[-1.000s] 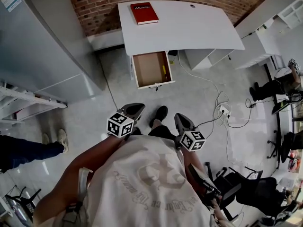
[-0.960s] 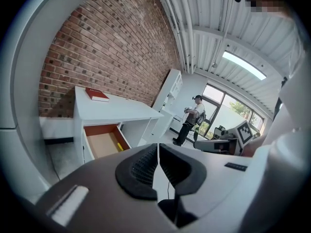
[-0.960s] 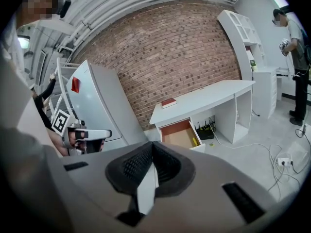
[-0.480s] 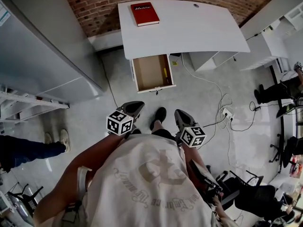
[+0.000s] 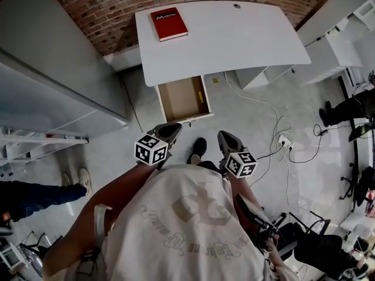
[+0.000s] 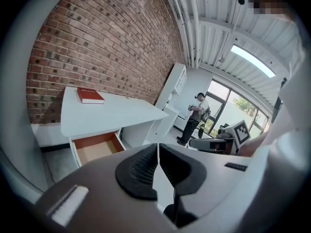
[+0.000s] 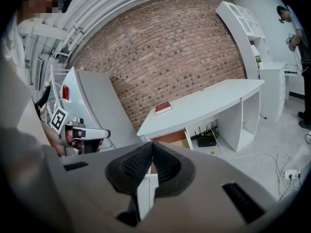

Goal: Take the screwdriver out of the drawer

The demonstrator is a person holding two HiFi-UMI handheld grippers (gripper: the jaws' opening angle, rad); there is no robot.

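Note:
The white desk (image 5: 234,37) has its drawer (image 5: 176,101) pulled open, and a yellow-handled screwdriver (image 5: 201,96) lies along the drawer's right side. A red book (image 5: 169,23) rests on the desk top. My left gripper (image 5: 171,129) is shut and empty, hanging just short of the drawer's front. My right gripper (image 5: 225,137) is also shut and empty, off to the drawer's right above the floor. In the left gripper view the closed left gripper (image 6: 158,149) points at the drawer (image 6: 95,147); the screwdriver is hidden there. The right gripper (image 7: 152,152) faces the drawer (image 7: 171,137).
A tall grey cabinet (image 5: 53,69) stands left of the desk. Cables and a power strip (image 5: 285,140) lie on the floor at right. An office chair (image 5: 304,244) is behind me on the right. Another person's legs (image 5: 35,195) show at left.
Both grippers have moved forward toward the desk, and the drawer now lies closer in front of them. The jaws stayed shut.

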